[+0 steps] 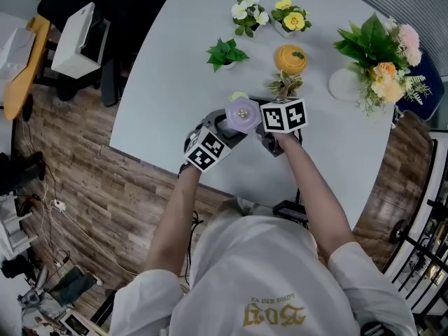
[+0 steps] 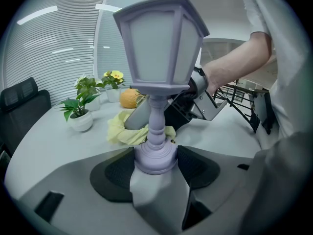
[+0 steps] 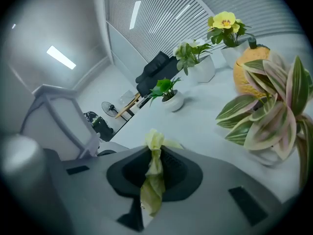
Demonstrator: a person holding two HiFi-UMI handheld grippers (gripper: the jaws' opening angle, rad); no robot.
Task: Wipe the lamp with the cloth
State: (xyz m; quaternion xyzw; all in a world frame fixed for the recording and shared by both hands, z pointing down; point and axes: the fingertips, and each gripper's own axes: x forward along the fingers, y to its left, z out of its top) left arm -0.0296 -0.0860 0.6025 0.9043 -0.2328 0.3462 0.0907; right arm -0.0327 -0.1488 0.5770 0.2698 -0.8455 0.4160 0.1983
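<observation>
A lilac lantern-shaped lamp (image 2: 159, 48) stands upright between my left gripper's (image 2: 155, 163) jaws, which are shut on its round base. From the head view I look down on the lamp's top (image 1: 242, 113), with the left gripper (image 1: 222, 133) at its lower left and the right gripper (image 1: 269, 137) beside it on the right. My right gripper (image 3: 155, 168) is shut on a pale yellow cloth (image 3: 153, 175). The cloth (image 2: 123, 129) bunches just behind the lamp's stem in the left gripper view. The lamp's head (image 3: 54, 119) fills the left of the right gripper view.
On the white table (image 1: 175, 75) stand a small green plant (image 1: 225, 53), two flower pots (image 1: 248, 14) (image 1: 292, 18), an orange pumpkin ornament (image 1: 290, 59), a striped-leaf plant (image 1: 285, 85) right behind the grippers, and a large bouquet (image 1: 381, 61) at the right. A black chair (image 2: 19, 104) is beyond the table.
</observation>
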